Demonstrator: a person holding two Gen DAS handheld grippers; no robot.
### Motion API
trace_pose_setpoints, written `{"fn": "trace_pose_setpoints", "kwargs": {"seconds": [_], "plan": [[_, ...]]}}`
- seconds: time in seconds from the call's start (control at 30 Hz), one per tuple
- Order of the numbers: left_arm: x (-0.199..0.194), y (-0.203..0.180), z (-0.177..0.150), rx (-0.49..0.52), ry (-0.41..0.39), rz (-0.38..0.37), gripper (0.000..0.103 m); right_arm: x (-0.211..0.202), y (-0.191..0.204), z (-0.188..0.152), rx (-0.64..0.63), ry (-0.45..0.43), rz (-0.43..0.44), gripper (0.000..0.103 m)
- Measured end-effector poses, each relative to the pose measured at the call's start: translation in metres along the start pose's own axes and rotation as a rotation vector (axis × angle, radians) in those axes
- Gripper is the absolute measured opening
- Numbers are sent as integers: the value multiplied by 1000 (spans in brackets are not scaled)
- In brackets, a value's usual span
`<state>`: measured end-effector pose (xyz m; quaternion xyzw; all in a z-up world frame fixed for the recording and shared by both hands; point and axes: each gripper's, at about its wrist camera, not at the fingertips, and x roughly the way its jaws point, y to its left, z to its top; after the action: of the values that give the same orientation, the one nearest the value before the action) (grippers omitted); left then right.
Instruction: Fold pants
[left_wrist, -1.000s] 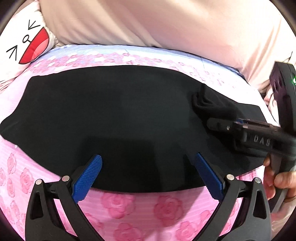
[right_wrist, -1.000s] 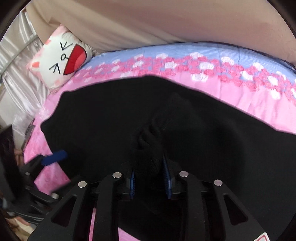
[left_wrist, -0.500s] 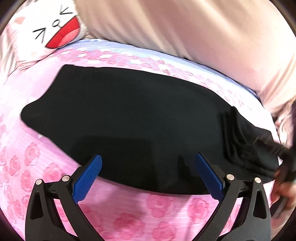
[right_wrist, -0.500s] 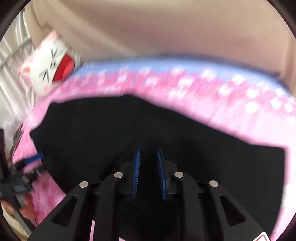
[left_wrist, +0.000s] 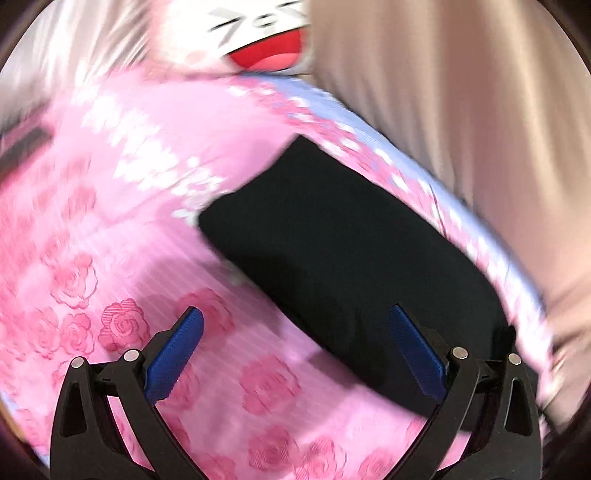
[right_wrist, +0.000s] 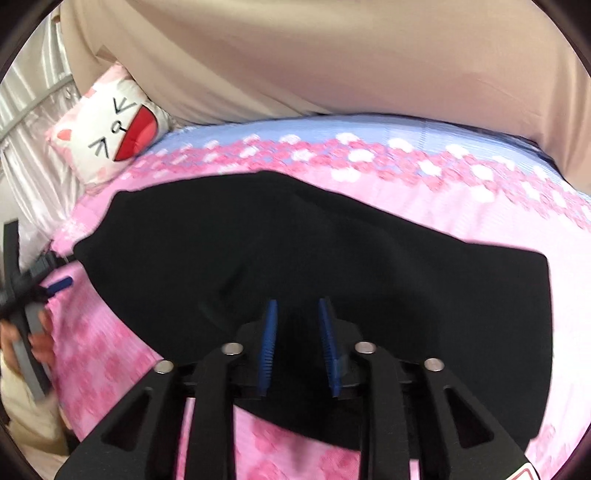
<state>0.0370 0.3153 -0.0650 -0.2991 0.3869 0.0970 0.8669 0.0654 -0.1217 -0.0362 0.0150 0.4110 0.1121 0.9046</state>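
Observation:
The black pants (right_wrist: 332, 251) lie flat on a pink rose-print bedspread (right_wrist: 103, 354), folded into a broad dark band. In the left wrist view the pants (left_wrist: 351, 251) run from the middle to the lower right. My left gripper (left_wrist: 295, 325) is wide open and empty, hovering over the pants' near left edge and the bedspread (left_wrist: 110, 258); it also shows at the left of the right wrist view (right_wrist: 55, 286). My right gripper (right_wrist: 297, 306) is open a little, its blue pads apart with nothing between them, just above the pants' near edge.
A white cat-face cushion (right_wrist: 110, 136) sits at the head of the bed, also in the left wrist view (left_wrist: 258, 37). A beige curtain (right_wrist: 332, 55) hangs behind the bed. Shiny pale fabric (right_wrist: 33, 122) is at the far left.
My right gripper let go of the bunched pants fabric and opened a little; the fabric now lies flat. My left gripper swung left toward the pants' left end, still open.

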Motion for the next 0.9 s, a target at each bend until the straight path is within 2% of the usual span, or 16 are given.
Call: {"fn": "trace_pose_setpoints", "kwargs": {"seconds": [0.1, 0.2, 0.27, 0.3, 0.33, 0.37, 0.4, 0.43, 0.47, 0.57, 0.63, 0.67, 0.73, 0.8, 0.87, 0.9], "plan": [[8, 19, 18, -117, 7, -61, 98, 1, -3, -12, 3, 3, -42, 41], [20, 17, 31, -131, 16, -51, 98, 0, -6, -17, 19, 4, -22, 41], [27, 8, 36, -103, 4, -37, 82, -2, -8, -20, 25, -1, -20, 45], [31, 5, 38, -91, 16, -42, 72, -5, -11, -21, 31, -8, -26, 52], [33, -1, 39, -86, 6, -22, 69, -7, -14, -23, 39, -15, -35, 58], [34, -5, 39, -76, -5, -4, 63, -10, -16, -25, 46, -19, -41, 58], [37, -11, 39, -50, -2, 23, 45, -14, -24, -28, 60, -25, -54, 58], [39, -14, 39, -35, 2, 30, 35, -18, -30, -31, 78, -31, -66, 58], [40, -14, 38, -27, 6, 28, 32, -22, -36, -34, 91, -36, -74, 58], [38, -17, 34, -11, 0, 45, 32, -53, -77, -52, 209, -88, -122, 58], [41, -14, 35, -22, 3, 45, 33, -77, -115, -68, 320, -128, -191, 68], [41, -15, 34, -23, 2, 49, 34, -86, -139, -77, 389, -130, -232, 69], [43, -19, 32, -20, -7, 62, 38, -86, -167, -87, 472, -99, -234, 69], [45, -25, 30, -15, -21, 80, 44, -77, -180, -90, 507, -76, -142, 69], [45, -29, 26, -12, -22, 92, 55, -57, -184, -91, 547, -64, 27, 70], [46, -33, 24, -9, -23, 100, 62, -51, -180, -90, 551, -78, 59, 71]]}}
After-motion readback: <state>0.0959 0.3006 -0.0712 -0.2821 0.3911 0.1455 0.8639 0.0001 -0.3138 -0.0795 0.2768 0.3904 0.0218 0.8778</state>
